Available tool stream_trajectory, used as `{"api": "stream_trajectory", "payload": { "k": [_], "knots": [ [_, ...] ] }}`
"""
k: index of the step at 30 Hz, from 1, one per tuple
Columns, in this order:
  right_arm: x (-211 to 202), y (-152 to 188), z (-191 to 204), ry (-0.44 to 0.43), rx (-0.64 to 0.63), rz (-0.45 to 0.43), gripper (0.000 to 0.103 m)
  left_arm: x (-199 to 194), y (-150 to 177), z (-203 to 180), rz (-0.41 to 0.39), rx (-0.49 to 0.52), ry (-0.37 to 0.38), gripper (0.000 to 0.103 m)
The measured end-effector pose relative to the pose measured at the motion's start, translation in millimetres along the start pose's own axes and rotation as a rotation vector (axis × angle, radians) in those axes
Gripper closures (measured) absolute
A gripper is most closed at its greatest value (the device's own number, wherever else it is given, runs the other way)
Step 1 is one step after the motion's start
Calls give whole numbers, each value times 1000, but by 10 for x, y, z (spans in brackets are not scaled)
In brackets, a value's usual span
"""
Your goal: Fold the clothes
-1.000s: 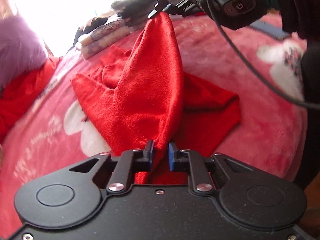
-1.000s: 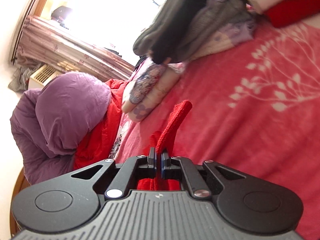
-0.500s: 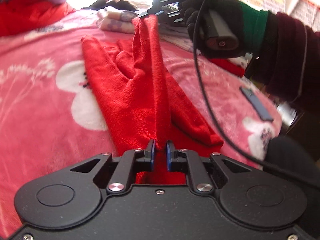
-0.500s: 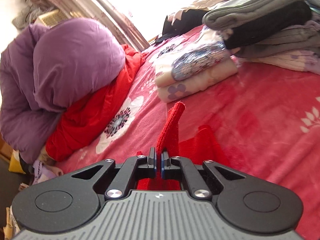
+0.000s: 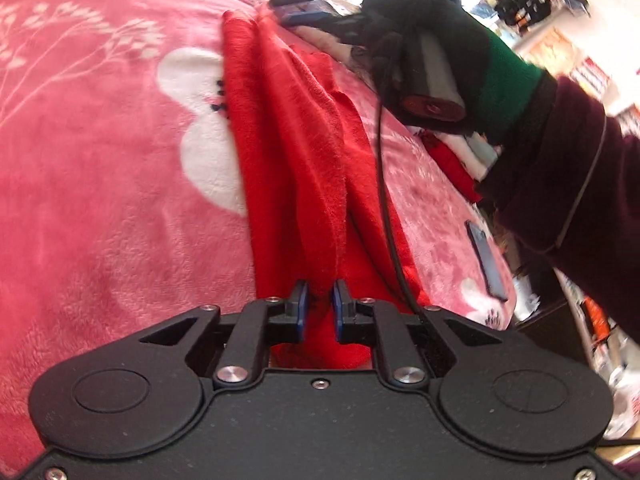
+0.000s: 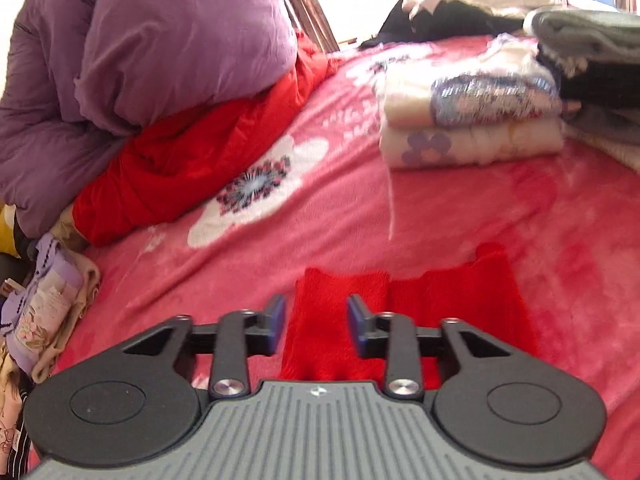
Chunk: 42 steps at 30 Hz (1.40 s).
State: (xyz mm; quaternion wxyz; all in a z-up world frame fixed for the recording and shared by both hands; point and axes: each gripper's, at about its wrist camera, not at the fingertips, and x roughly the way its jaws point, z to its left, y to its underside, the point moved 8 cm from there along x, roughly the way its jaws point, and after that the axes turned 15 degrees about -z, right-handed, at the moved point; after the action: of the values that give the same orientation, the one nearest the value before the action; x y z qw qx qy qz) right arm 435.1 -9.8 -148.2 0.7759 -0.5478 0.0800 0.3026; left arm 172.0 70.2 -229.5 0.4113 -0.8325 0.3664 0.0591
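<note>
A red fleece garment [image 5: 296,152] lies stretched in a long strip over the pink floral blanket [image 5: 100,184]. My left gripper [image 5: 320,310] is shut on its near end, the cloth pinched between the blue pads. At the far end, a black-gloved hand [image 5: 404,40] holds my right gripper [image 5: 296,16] low over the garment. In the right wrist view, the right gripper [image 6: 316,322] stands open, and the red garment's end [image 6: 340,320] lies flat on the blanket beneath the spread fingers.
A purple duvet [image 6: 160,48] over red bedding [image 6: 192,152] fills the left. Folded clothes stacks [image 6: 472,128] sit at the right, with grey items [image 6: 592,44] behind. A dark phone [image 5: 486,260] lies near the bed's edge. A cable [image 5: 386,184] crosses the garment.
The right gripper has come down to the blanket and opened, letting go of the garment's far end. The lifted red cloth now lies lower and stretched out. The left gripper kept its hold.
</note>
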Motion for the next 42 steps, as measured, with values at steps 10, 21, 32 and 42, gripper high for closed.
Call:
{"api": "stream_trajectory", "payload": {
  "k": [10, 21, 32, 42],
  "knots": [
    [-581, 408, -573, -33, 1, 52, 62, -81, -70, 64, -42, -109, 7, 75],
    [-847, 734, -394, -146, 3, 35, 94, -18, -130, -56, -94, -128, -25, 80],
    [-1066, 634, -515, -33, -184, -31, 48, -12, 15, 15, -2, -114, -52, 93],
    [-1748, 952, -200, -110, -402, -119, 50, -349, -703, -185, -136, 44, -127, 53]
  ]
}}
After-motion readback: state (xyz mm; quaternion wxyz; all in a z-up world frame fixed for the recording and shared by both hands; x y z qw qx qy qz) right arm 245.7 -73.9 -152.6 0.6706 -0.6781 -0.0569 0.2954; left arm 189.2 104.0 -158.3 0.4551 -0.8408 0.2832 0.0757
